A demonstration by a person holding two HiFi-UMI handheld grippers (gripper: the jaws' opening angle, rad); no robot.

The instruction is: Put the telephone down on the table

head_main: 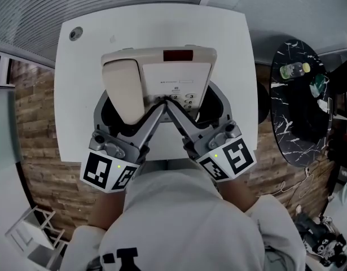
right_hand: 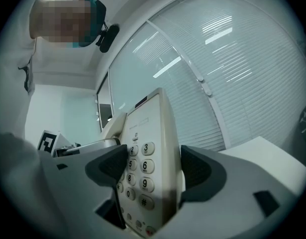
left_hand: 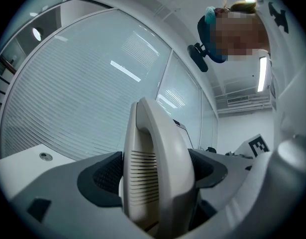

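white and square, the flat tabletop [head_main: 77,95] lay beneath the beige plastic desk telephone [head_main: 181,72], which was held over its middle. whether the base touched the surface could not be told. the main risk seemed to be a tilted landing: if one side came down first, the body could knock the table and twist in the grip. the curved beige handset [left_hand: 155,133] sat in its cradle on the left, and a jolt would probably shake it loose. the left gripper [left_hand: 157,169] was clamped across the handset side and the right gripper [right_hand: 153,171] across the keypad edge. one of the right gripper's pads sat just beside the round number keys [right_hand: 143,166], so a slip inward might press them.
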